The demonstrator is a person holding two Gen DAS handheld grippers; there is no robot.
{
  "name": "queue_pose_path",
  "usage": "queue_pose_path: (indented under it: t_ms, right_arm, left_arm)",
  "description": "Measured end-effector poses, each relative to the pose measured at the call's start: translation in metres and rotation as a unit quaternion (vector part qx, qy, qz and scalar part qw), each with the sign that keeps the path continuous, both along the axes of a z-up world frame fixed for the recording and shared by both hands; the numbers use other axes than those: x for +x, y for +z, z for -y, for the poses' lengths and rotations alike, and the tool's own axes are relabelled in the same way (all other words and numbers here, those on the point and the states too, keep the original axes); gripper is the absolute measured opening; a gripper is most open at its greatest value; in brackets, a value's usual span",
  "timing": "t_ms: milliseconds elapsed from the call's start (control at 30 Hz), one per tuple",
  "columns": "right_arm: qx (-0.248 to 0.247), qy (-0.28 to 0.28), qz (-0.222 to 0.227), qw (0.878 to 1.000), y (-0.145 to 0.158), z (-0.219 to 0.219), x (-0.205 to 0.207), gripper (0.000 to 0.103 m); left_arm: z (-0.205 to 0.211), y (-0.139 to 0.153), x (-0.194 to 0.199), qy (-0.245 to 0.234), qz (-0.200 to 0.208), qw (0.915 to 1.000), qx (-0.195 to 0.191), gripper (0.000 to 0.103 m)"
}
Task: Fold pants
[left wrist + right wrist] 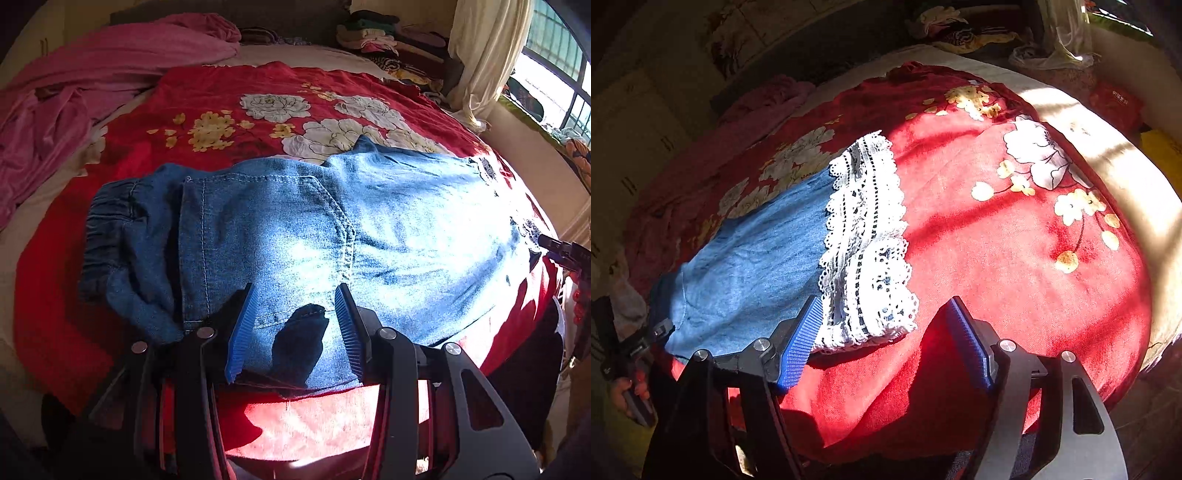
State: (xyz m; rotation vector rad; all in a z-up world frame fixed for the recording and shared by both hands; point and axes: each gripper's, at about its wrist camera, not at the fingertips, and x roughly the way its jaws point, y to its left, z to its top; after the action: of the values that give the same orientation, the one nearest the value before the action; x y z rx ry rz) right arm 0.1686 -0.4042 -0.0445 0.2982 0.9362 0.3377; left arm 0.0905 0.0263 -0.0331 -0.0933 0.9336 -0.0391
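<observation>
Blue denim pants (388, 221) lie flat across a red floral bedspread (236, 92), with the elastic waistband (110, 229) at the left and a back pocket (266, 229) facing up. My left gripper (295, 291) is open over the pants' near edge below the pocket, with denim under the gap between its blue pads. In the right wrist view the leg (750, 258) ends in a white lace hem (864, 251). My right gripper (885, 301) is open at the hem's near corner. Its left pad (801, 343) lies against the lace; the right pad is over bare bedspread.
A pink blanket (74, 92) is bunched at the bed's far left. Stacked clothes (388, 40), a cream curtain (484, 55) and a window (554, 66) are at the far right. Strong sun falls on the near bed edge. A hand (624, 395) holds the other gripper.
</observation>
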Motion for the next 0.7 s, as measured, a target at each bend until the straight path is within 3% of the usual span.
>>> queue_pose_path:
  t_ms: [133, 200, 300, 433, 700]
  right_arm:
    - [0.005, 0.005, 0.006, 1.000, -0.001, 0.000, -0.003, 0.023]
    - [0.013, 0.005, 0.015, 1.000, 0.006, 0.004, -0.008, 0.017]
    - [0.003, 0.011, 0.026, 1.000, 0.015, 0.002, -0.013, 0.016]
    - [-0.044, 0.016, 0.012, 0.999, 0.002, -0.009, -0.011, 0.017]
    - [-0.055, -0.006, 0.011, 0.998, 0.000, -0.011, -0.014, 0.027]
  left_arm:
    - [0.003, -0.010, -0.008, -0.007, -0.012, 0.9999, 0.010, 0.036]
    - [0.003, -0.014, -0.012, -0.011, -0.018, 0.9997, 0.011, 0.036]
    - [0.005, -0.017, -0.019, -0.016, -0.019, 0.9994, 0.022, 0.036]
    - [0.004, -0.019, -0.022, -0.014, -0.020, 0.9995, 0.021, 0.036]
    - [0.003, -0.018, -0.024, -0.010, -0.018, 0.9997, 0.016, 0.036]
